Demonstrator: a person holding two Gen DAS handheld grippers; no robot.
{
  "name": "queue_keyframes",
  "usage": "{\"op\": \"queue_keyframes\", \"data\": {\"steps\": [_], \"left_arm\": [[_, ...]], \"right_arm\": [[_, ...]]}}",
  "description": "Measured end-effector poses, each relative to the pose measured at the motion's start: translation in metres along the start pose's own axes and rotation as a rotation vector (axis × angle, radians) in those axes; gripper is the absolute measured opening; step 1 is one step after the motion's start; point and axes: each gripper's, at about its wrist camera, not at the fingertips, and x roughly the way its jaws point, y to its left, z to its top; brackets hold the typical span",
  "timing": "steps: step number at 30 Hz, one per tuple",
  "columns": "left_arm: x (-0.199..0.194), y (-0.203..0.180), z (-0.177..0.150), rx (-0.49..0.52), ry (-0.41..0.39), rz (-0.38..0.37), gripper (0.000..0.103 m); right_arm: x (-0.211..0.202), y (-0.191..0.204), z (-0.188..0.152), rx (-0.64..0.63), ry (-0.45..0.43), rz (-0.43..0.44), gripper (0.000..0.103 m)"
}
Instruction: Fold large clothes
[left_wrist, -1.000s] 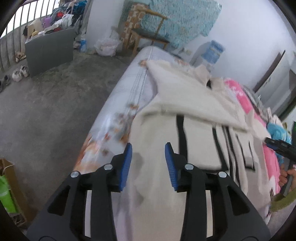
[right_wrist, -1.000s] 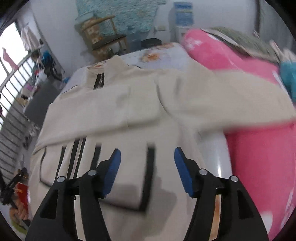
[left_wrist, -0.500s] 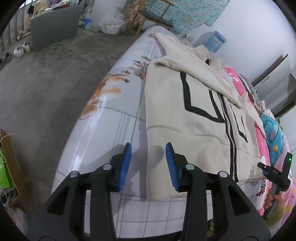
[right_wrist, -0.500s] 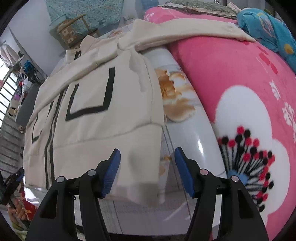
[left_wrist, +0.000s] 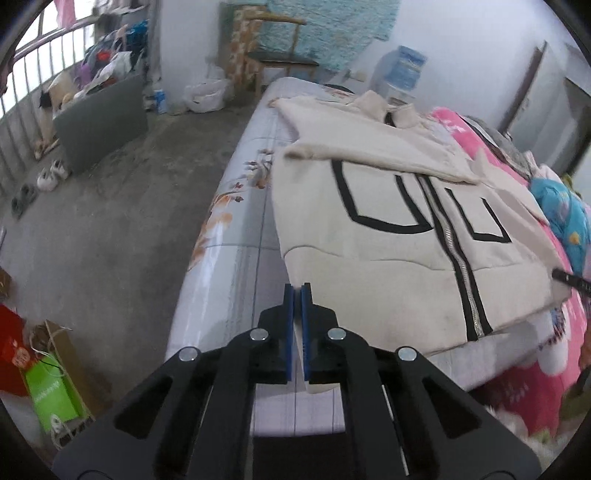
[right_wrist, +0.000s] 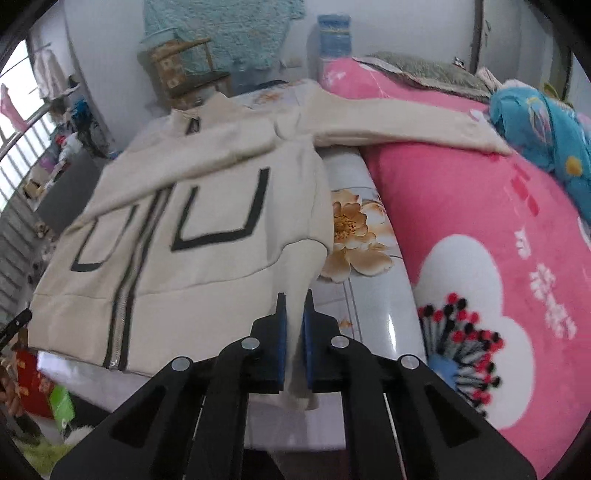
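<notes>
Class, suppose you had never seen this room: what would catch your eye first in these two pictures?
First, the cream zip-up jacket with black lines, spread face up on the bed, one sleeve lying over the bright pink blanket beside it. Next, the left claw and right claw, each shut on a bottom corner of the jacket's hem.

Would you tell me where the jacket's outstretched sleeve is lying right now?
In the right wrist view, the sleeve stretches toward the upper right from the cream jacket, draped over the pink blanket, its cuff ending beside the blue bedding.
</notes>
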Motion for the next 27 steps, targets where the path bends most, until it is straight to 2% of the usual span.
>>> {"op": "queue_keyframes", "data": {"steps": [2, 6, 8, 10, 12, 13, 14, 16, 19, 22, 24, 26, 27], "left_arm": [[-0.01, 0.002, -0.009, 0.023, 0.034, 0.014, 0.003], [-0.002, 0.024, -0.045, -0.038, 0.198, 0.018, 0.003], [0.008, 0.036, -0.057, -0.038, 0.247, 0.098, 0.003], [0.005, 0.056, -0.056, -0.106, 0.23, 0.084, 0.004], [-0.006, 0.064, -0.043, -0.13, 0.17, 0.055, 0.007], [-0.011, 0.064, -0.034, -0.116, 0.131, 0.055, 0.011], [-0.013, 0.06, -0.021, -0.079, 0.078, 0.065, 0.013], [-0.006, 0.046, 0.002, 0.001, 0.003, 0.09, 0.018], [0.026, 0.019, 0.037, 0.108, -0.026, 0.125, 0.024], [0.065, -0.016, 0.061, 0.257, -0.027, 0.185, 0.028], [0.085, -0.036, 0.063, 0.349, -0.021, 0.24, 0.029], [0.108, -0.046, 0.066, 0.42, -0.004, 0.328, 0.029], [0.116, -0.045, 0.068, 0.425, 0.005, 0.351, 0.028]], "right_arm": [[-0.012, 0.0, -0.011, -0.03, 0.029, 0.015, 0.007], [-0.007, -0.02, -0.039, 0.006, 0.15, 0.018, 0.01], [0.001, -0.028, -0.048, 0.016, 0.201, -0.041, 0.015], [-0.002, -0.037, -0.047, 0.045, 0.217, -0.049, 0.017], [-0.017, -0.041, -0.033, 0.073, 0.157, -0.035, 0.028], [-0.027, -0.04, -0.022, 0.077, 0.103, -0.021, 0.038], [-0.034, -0.035, -0.016, 0.073, 0.064, -0.009, 0.046], [-0.036, -0.02, 0.008, 0.042, -0.015, 0.042, 0.049], [-0.015, 0.012, 0.043, 0.005, -0.055, 0.14, 0.058], [0.025, 0.044, 0.069, -0.022, -0.027, 0.205, 0.058], [0.047, 0.058, 0.077, -0.022, 0.001, 0.233, 0.058], [0.066, 0.066, 0.083, -0.011, 0.03, 0.253, 0.058], [0.074, 0.068, 0.085, -0.004, 0.04, 0.254, 0.058]]}}
